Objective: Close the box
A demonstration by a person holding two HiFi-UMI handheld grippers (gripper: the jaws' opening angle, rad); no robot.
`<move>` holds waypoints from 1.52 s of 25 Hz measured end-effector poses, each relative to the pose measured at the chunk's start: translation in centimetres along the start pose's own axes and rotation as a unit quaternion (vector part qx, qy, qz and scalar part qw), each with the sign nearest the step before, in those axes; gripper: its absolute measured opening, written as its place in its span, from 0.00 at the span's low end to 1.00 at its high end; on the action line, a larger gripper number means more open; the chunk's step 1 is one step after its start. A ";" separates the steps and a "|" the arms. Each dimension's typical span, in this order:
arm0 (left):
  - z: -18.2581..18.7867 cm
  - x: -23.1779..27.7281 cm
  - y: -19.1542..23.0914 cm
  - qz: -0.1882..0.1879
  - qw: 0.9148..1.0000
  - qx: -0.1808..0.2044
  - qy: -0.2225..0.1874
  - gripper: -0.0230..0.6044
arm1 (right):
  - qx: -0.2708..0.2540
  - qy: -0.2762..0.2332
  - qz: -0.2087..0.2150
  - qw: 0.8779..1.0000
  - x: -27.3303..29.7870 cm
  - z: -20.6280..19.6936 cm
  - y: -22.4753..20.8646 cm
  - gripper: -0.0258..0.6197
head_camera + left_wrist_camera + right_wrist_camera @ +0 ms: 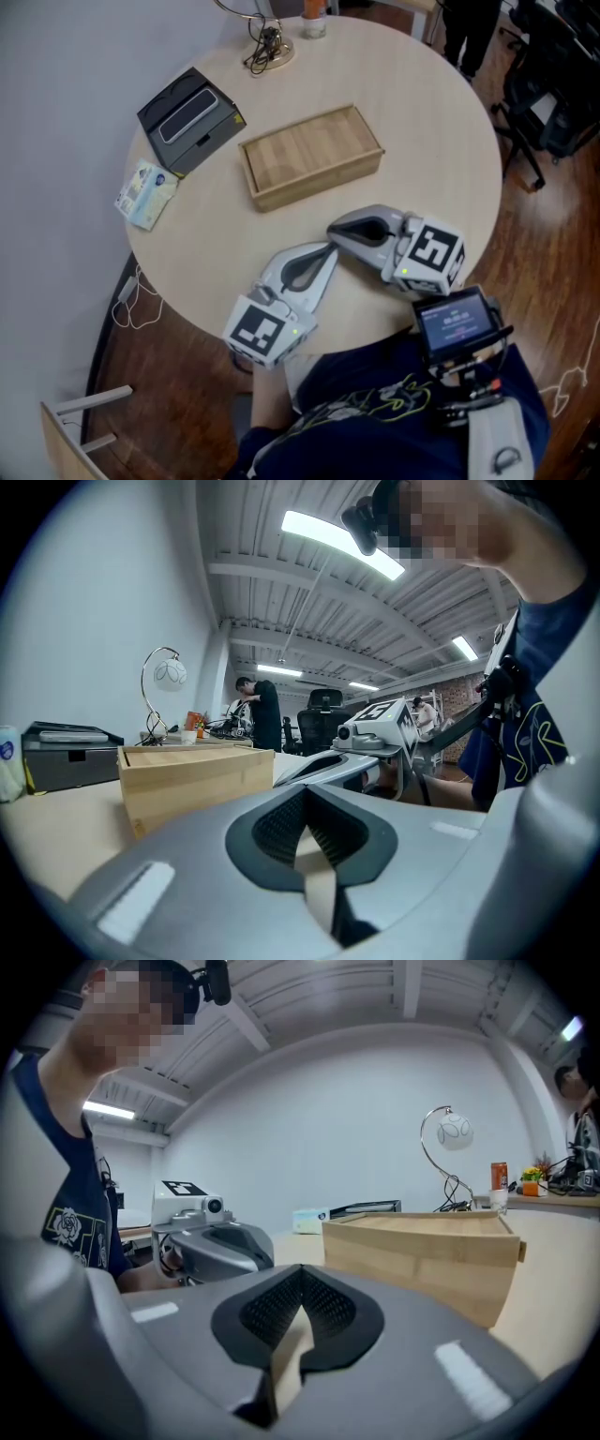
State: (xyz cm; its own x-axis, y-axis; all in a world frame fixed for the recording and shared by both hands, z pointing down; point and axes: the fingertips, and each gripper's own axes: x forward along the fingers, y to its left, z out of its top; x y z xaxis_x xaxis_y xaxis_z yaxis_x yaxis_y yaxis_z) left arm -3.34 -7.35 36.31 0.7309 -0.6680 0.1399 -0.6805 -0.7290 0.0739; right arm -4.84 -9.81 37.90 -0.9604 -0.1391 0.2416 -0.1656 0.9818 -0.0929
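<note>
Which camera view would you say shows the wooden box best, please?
The head view: it shows the whole box from above, top included. The left gripper view and right gripper view show only its walls and rim, from low at the side.

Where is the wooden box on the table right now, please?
In the head view the wooden box lies near the middle of the round table, right of the black case and just beyond the left claw and right claw, touching neither.
</note>
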 end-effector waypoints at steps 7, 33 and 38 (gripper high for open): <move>0.0 -0.1 0.0 0.001 1.000 -0.001 0.000 0.04 | 0.004 0.002 0.004 1.000 0.1 -0.1 0.1 0.05; 0.4 -0.1 -0.3 0.004 1.000 -0.005 0.002 0.04 | -0.003 0.005 -0.003 1.000 -0.2 0.3 0.2 0.05; 0.4 0.0 -0.3 0.002 1.000 -0.003 0.002 0.04 | -0.006 0.003 -0.005 1.000 -0.3 0.3 0.1 0.05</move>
State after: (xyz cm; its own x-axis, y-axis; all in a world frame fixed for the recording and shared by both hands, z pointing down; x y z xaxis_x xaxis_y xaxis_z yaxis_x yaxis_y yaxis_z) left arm -3.09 -7.21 35.93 0.7279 -0.6706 0.1432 -0.6839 -0.7252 0.0798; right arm -4.63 -9.67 37.56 -0.9574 -0.1472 0.2485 -0.1715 0.9820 -0.0793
